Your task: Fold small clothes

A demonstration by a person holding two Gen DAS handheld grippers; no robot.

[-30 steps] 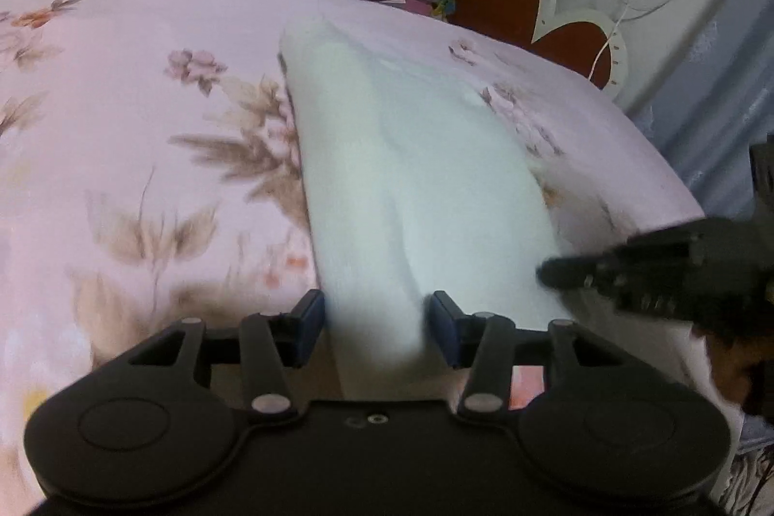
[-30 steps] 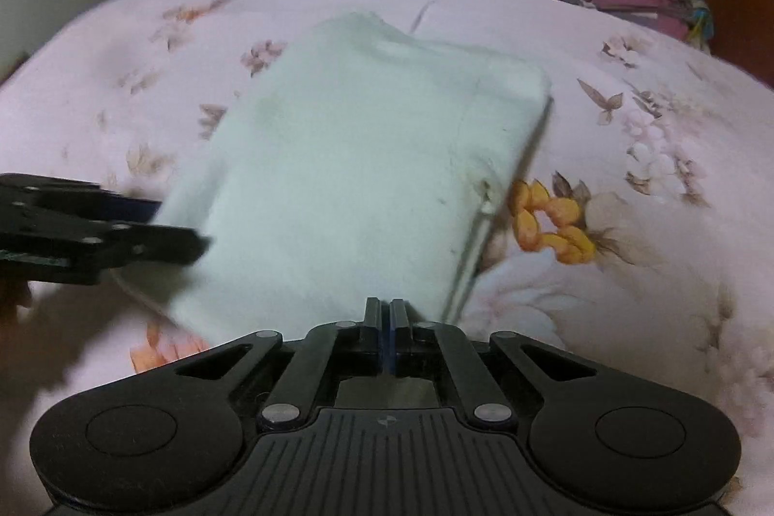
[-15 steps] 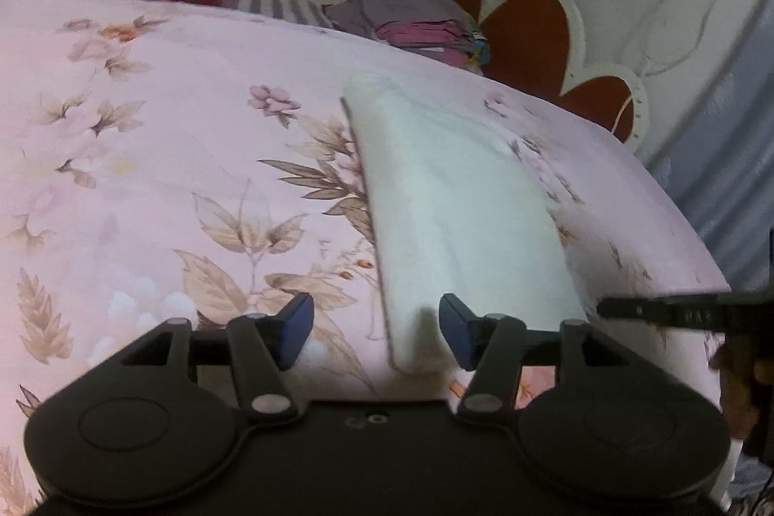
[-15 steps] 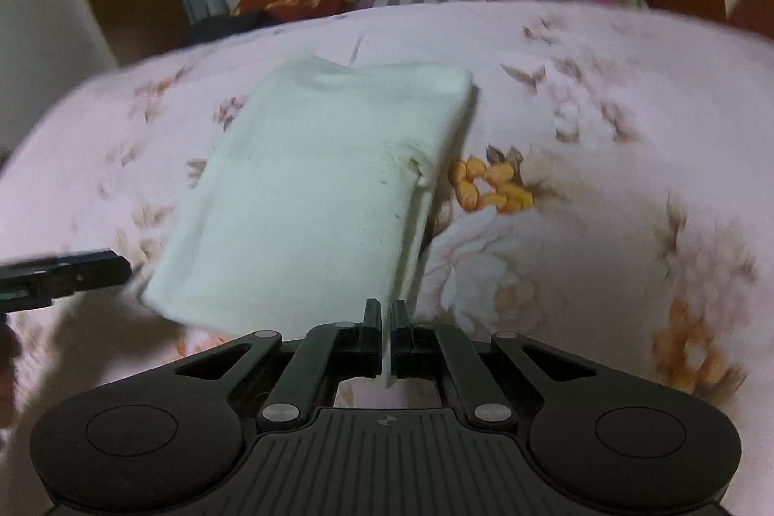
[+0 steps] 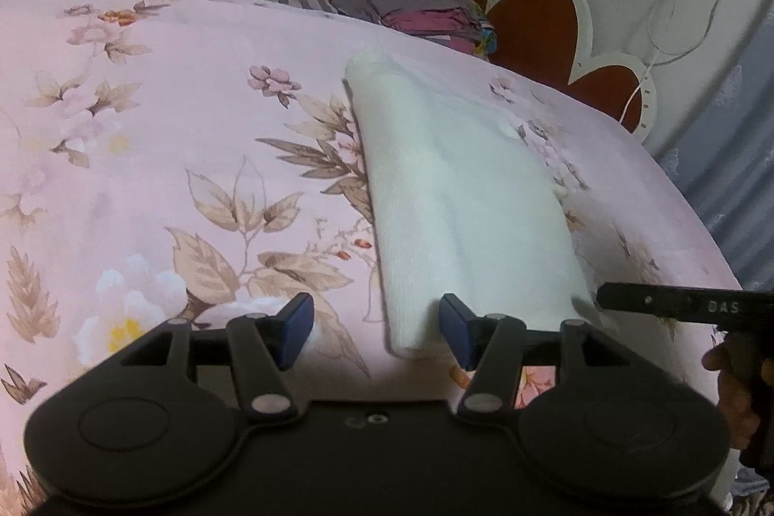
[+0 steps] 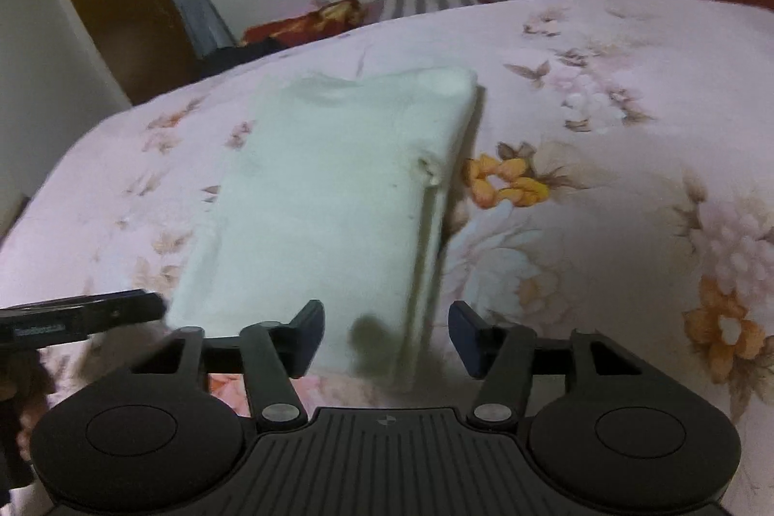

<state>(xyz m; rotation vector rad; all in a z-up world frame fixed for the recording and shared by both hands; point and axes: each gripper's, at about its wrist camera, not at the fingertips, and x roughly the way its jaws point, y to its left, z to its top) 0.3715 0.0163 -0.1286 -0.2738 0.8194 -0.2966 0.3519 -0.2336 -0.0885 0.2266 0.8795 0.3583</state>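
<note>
The bed (image 5: pixel 145 119), under its pink flowered cover, is carrying everything here, with a stack of folded clothes (image 5: pixel 421 8) sitting at its far edge by the headboard.

On the cover, the white garment (image 5: pixel 459 201) is lying already folded into a long, narrow rectangle. Its long axis is running away from both claws toward the headboard, and its near short end is sitting just in front of them.

The left claw (image 5: pixel 375 330) is standing half wide with nothing pinched; the garment's near left corner is poking into the gap beside the right-hand pad, which is not pressing on it. The right claw (image 6: pixel 384 334) is opening, and the garment's near right corner with its layered side edge is lying loose between the pads.

Each claw is sitting over one near corner, so neither hand is plainly the closer. Judging from this, the next fold would be carrying the near end forward along the long axis, with both claws closing on their own corners.
</note>
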